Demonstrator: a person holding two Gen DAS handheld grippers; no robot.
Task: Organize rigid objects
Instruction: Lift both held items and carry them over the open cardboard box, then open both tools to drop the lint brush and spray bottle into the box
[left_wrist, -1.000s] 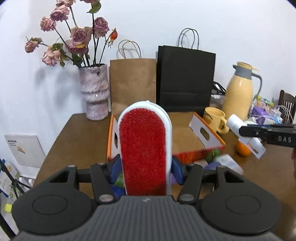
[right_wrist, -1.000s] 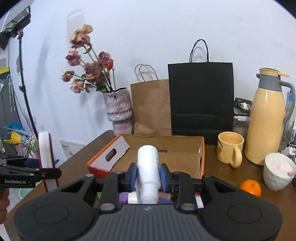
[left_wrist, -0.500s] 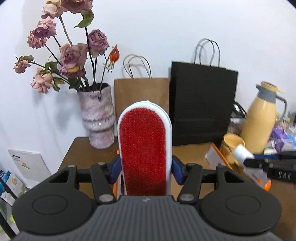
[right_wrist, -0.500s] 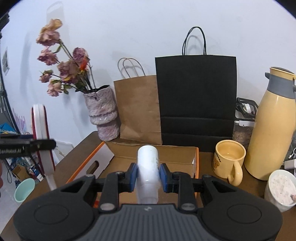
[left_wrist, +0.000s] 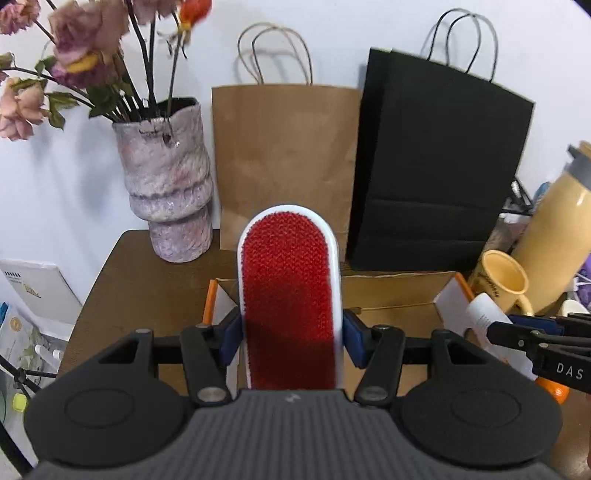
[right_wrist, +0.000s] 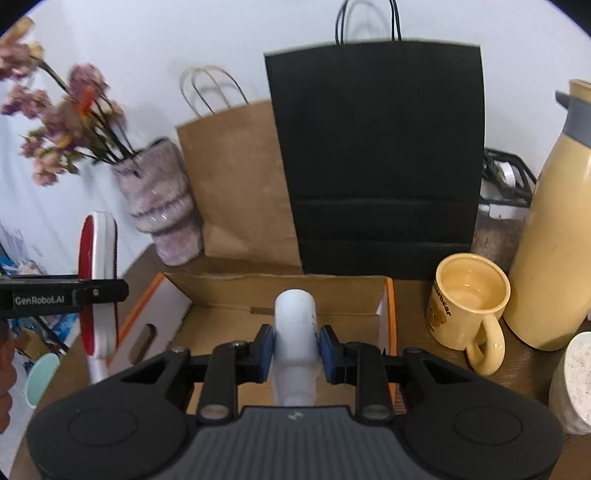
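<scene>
Two grippers are showing: the left gripper (left_wrist: 290, 332) is clamping one red lint brush (left_wrist: 290, 295), and the right gripper (right_wrist: 295, 350) is clamping one white bottle (right_wrist: 295, 332). One open cardboard box (right_wrist: 280, 291) is lying just ahead of both grippers. Beyond it, two paper bags are standing side by side: one brown paper bag (left_wrist: 284, 162) and one black paper bag (left_wrist: 436, 166). One pink vase (left_wrist: 166, 188) of dried flowers is standing ahead and left. Ahead and right of the right gripper, one yellow mug (right_wrist: 467, 306), one cream thermos jug (right_wrist: 557, 229) and one speckled white cup (right_wrist: 574, 380) are sitting.
</scene>
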